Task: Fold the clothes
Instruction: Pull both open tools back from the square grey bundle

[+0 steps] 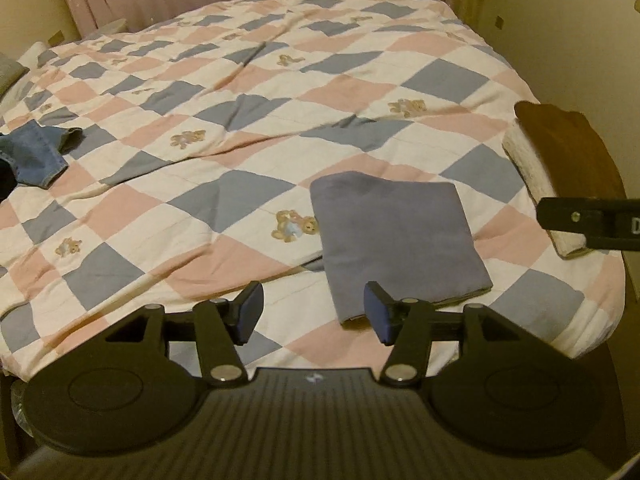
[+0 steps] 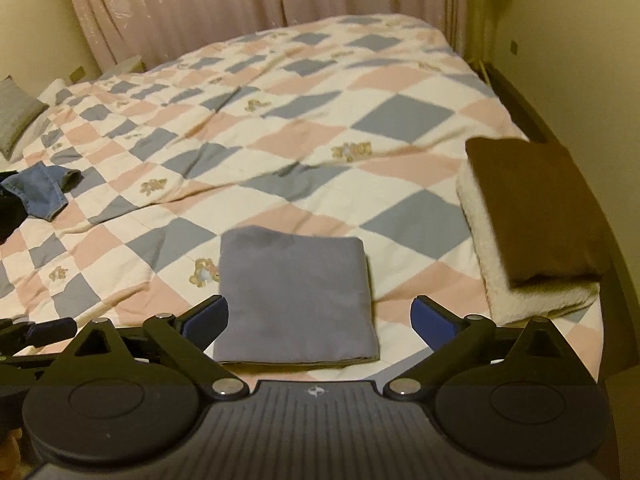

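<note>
Two grippers fill the bottom of their own views, both with jaws spread wide and holding nothing. The left gripper (image 1: pixel 314 314) hangs over the near edge of the quilt (image 1: pixel 248 92), its right finger overlapping the near left corner of the folded grey cloth (image 1: pixel 396 236); whether it touches the cloth is hard to say. The right gripper (image 2: pixel 320 320) sits with that same grey cloth (image 2: pixel 296 300) between its spread fingers, and the cloth's near edge shows stacked layers. At the lower left of the right view, a dark part of the other gripper pokes in, blurred and cut off.

Further back, at the right edge of both views, a brown folded cloth (image 2: pixel 536 208) lies on top of a fluffy white folded one (image 2: pixel 496 272). In the left view a black bar of the right gripper hides the near end of that pile.

At the far left, a crumpled denim garment (image 1: pixel 36 152) lies on the quilt, partly cut off by the frame, with something dark beside it that cannot be made out. A grey pillow (image 2: pixel 16 116) sits in the upper left, and pink curtains (image 2: pixel 240 0) hang behind the bed.
</note>
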A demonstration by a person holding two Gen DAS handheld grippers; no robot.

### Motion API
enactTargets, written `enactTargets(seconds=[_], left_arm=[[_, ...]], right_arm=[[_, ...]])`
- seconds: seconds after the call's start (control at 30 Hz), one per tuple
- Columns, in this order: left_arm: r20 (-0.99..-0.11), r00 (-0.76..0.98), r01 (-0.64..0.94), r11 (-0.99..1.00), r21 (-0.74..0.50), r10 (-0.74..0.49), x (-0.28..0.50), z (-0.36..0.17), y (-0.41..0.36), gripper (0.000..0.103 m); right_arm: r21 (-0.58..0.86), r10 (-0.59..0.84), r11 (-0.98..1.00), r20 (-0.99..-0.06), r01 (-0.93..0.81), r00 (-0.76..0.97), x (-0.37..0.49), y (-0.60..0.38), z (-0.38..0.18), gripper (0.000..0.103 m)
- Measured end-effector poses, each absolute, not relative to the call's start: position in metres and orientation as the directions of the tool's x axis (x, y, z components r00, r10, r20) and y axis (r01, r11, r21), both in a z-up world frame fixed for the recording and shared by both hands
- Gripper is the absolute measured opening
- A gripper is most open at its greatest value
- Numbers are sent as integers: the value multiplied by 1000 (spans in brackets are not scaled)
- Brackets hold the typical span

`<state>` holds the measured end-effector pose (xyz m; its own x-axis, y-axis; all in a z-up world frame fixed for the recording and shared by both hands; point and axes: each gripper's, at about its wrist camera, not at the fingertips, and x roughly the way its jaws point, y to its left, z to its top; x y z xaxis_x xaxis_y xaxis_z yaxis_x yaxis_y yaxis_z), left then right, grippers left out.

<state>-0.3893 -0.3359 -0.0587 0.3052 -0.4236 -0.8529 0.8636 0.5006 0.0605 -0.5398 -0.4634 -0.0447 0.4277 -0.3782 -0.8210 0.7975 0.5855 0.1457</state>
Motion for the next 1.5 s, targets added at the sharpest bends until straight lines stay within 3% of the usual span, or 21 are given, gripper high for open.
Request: enactTargets(seconds=[0.53,1.5], left_arm=[[-844,327,844,533,59,-424,-391,-39,-318,60],[-914,270,851,519,79,-303,-402,-82,-352,66]], right_arm=[[109,-350,638,-841,763,412,-539,-447,-38,100],[103,-252,598,-917,794,309,-572,-478,-95,100]])
